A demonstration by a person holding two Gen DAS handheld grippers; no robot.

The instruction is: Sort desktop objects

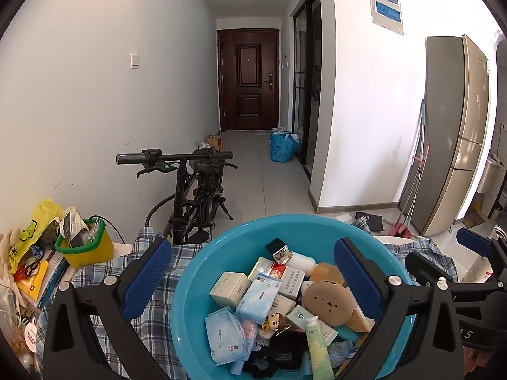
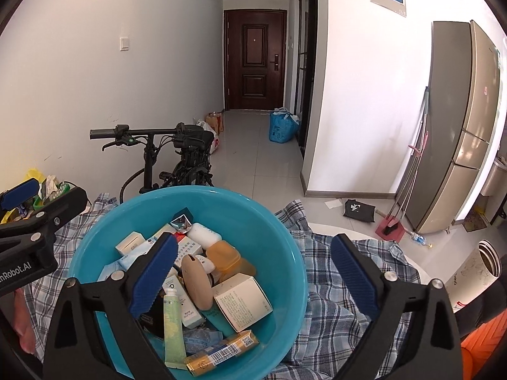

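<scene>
Basin point(image 2: 285, 272) on the table, full of light small boxes and tubes, looks like stiff slippery plastic, best held at its rim by both grippers point(image 1: 253, 280) point(image 2: 253, 274), now wide open and empty.

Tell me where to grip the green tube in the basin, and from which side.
Grip the green tube across its flat body, just below the white cap, coming from above. It lies lengthwise on top of the pile in the basin, cap pointing to the far rim, with its upper face exposed. Close the jaws across its narrow width. The right gripper looks better placed; its jaws are open and empty.
</scene>
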